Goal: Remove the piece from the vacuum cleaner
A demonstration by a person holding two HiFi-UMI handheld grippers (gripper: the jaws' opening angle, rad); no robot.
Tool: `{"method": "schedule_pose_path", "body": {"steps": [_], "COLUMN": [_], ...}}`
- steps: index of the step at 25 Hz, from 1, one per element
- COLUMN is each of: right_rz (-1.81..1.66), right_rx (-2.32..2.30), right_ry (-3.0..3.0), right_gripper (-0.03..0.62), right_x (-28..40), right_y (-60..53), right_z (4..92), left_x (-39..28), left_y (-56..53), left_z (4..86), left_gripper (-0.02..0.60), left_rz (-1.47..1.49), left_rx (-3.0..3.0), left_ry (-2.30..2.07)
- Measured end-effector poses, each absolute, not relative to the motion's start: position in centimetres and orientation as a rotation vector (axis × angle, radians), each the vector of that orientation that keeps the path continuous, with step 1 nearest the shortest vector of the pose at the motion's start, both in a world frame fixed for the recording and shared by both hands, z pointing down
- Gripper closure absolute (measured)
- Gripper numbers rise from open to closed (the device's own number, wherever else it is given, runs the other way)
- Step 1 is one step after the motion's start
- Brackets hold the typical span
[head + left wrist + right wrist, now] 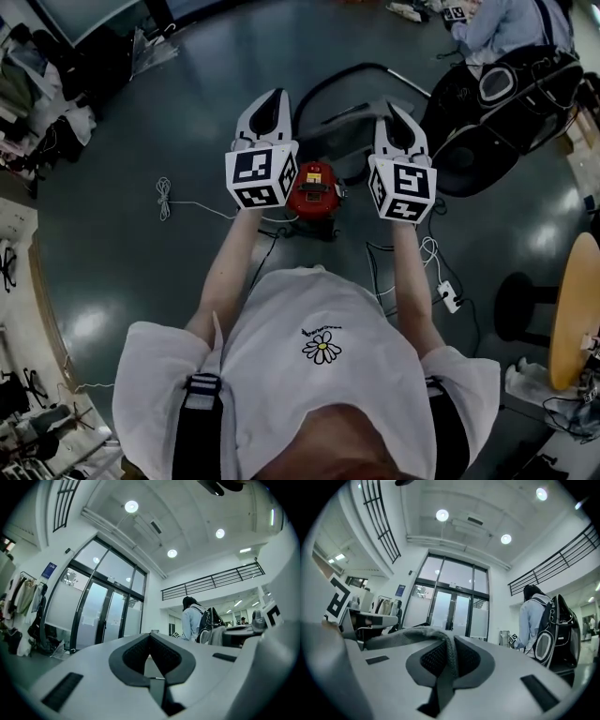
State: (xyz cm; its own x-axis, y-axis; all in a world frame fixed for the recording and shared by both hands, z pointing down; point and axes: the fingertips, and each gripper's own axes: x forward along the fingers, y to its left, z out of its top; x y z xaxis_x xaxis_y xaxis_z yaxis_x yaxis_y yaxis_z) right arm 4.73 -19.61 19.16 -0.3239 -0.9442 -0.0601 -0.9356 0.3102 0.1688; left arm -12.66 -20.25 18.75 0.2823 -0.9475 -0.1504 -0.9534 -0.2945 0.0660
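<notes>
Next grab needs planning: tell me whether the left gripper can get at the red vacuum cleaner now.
Probably yes: the left gripper, shut and empty, is held above the red vacuum cleaner with nothing between them.

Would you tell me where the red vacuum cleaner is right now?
In the head view, the red vacuum cleaner stands on the floor at centre, between the left gripper and the right gripper.

The left tongs point(150, 641), jaws together and empty, face glass doors point(101, 616).
</notes>
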Motion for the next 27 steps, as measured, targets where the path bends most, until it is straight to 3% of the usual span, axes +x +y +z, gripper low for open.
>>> {"method": "schedule_pose_path", "body": {"steps": [27], "right_rz": [-0.312], "right_rx": [1.924], "right_ry": [-2.474], "right_gripper": [0.569], "right_x": [7.9], "right_y": [-14.4], "right_z": [16.7], "left_x": [-8.9], "left_y": [-16.3], "left_z": [14.5], "left_gripper": [0.575], "left_rz": [0.391], "left_rx": [-2.519], "left_ry": [1.671]}}
